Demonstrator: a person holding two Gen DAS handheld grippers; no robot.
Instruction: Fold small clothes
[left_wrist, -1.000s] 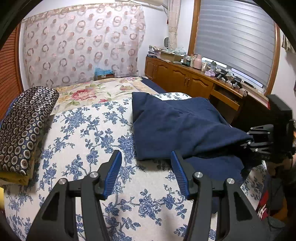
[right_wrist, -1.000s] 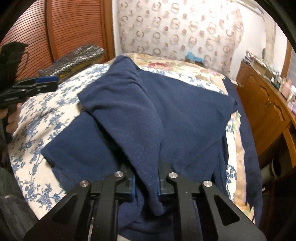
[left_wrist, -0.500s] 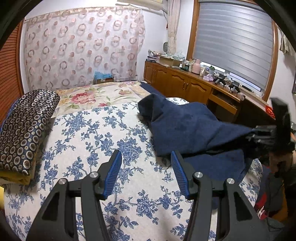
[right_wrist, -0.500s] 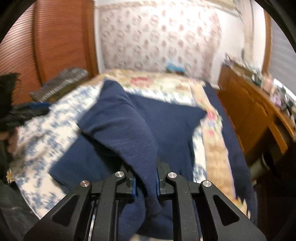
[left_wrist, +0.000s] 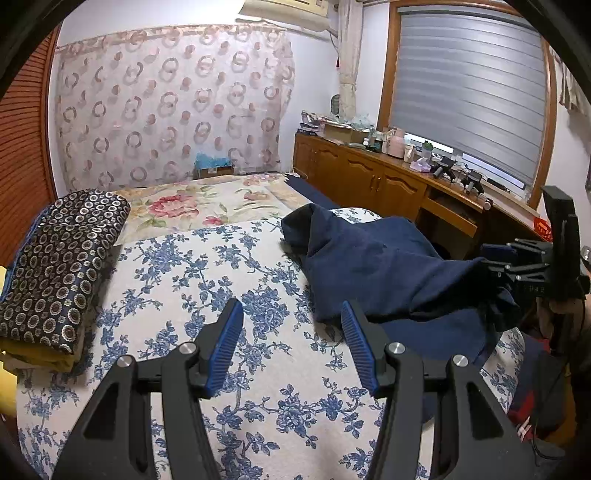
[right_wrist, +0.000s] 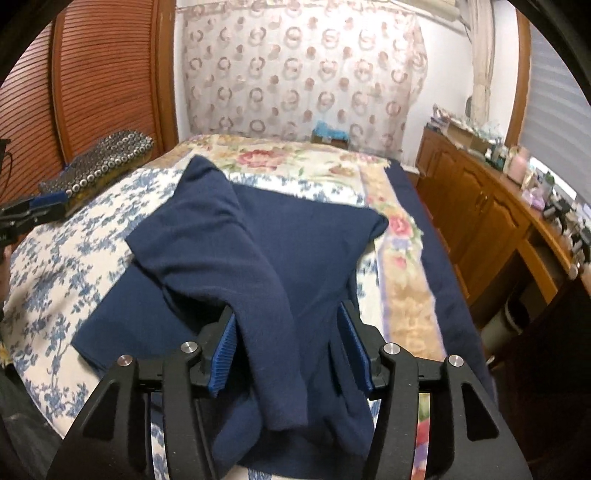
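Navy garment (right_wrist: 266, 258) lies bunched between the right gripper (right_wrist: 288, 347), whose jaws have just been opening.

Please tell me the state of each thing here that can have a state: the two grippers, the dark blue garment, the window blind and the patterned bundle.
left gripper: open, empty.
right gripper: jaws just opened, garment lying loose between them.
navy garment: partly folded, rumpled.
window blind: lowered almost fully.
patterned bundle: folded, on the bed.

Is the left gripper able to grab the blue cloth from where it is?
Probably yes. The left gripper is open over bare bedspread, with nothing between it and the near edge of the blue cloth, just ahead to its right.
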